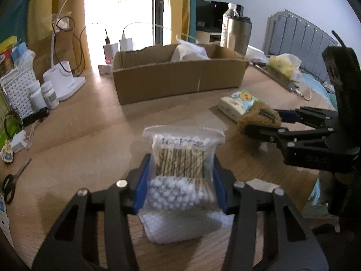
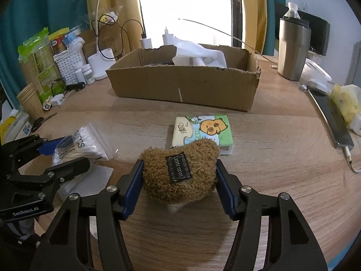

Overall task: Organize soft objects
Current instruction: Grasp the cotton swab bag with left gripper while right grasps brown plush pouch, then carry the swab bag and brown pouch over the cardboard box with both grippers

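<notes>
My left gripper point(image 1: 181, 176) is shut on a clear bag of cotton swabs point(image 1: 180, 169) and holds it just above the wooden table point(image 1: 90, 135). A white pad point(image 1: 180, 228) lies under it. My right gripper point(image 2: 179, 174) is shut on a brown plush pouch point(image 2: 180, 171) with a black label. The pouch also shows in the left wrist view point(image 1: 259, 117). A tissue pack with a bear print point(image 2: 202, 133) lies just beyond the pouch. An open cardboard box point(image 2: 185, 83) stands further back with white soft items point(image 2: 198, 55) inside.
A lamp base point(image 2: 100, 64), white basket point(image 2: 68, 64), pill bottles point(image 2: 86, 73), paper cups point(image 2: 29, 100) and scissors point(image 2: 42, 119) crowd the left. A steel tumbler point(image 2: 292, 49), phone point(image 2: 330, 117) and yellow tissue pack point(image 2: 345, 100) stand at the right.
</notes>
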`<state>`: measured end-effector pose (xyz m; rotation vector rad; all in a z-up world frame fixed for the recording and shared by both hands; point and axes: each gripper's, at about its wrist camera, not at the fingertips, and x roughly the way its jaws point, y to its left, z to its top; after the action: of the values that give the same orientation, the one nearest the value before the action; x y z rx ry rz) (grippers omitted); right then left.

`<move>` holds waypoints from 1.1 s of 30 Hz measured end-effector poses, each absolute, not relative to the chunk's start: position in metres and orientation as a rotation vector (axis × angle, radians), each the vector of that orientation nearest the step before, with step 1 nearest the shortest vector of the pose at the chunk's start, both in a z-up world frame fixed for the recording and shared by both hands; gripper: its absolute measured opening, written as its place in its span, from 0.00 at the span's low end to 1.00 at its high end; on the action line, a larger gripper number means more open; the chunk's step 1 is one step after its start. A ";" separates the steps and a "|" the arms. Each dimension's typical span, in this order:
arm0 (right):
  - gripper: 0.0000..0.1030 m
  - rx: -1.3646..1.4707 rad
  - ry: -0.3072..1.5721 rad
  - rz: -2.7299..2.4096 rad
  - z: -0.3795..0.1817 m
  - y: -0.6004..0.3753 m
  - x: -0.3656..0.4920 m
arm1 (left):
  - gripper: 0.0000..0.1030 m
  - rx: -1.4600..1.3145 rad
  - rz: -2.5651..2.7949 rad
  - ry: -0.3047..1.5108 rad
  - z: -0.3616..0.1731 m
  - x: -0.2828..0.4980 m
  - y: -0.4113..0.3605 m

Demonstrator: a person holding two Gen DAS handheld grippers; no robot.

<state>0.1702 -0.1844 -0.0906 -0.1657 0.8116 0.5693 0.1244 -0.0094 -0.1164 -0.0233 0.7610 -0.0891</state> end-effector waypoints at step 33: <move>0.62 -0.148 0.725 0.548 -0.045 -0.186 0.189 | 0.49 -0.064 -0.111 0.635 -0.062 0.138 0.007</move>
<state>0.1888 -0.1862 -0.0446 -0.1484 0.7253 0.5483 0.1385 0.0072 -0.0615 -0.0638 0.6355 -0.1107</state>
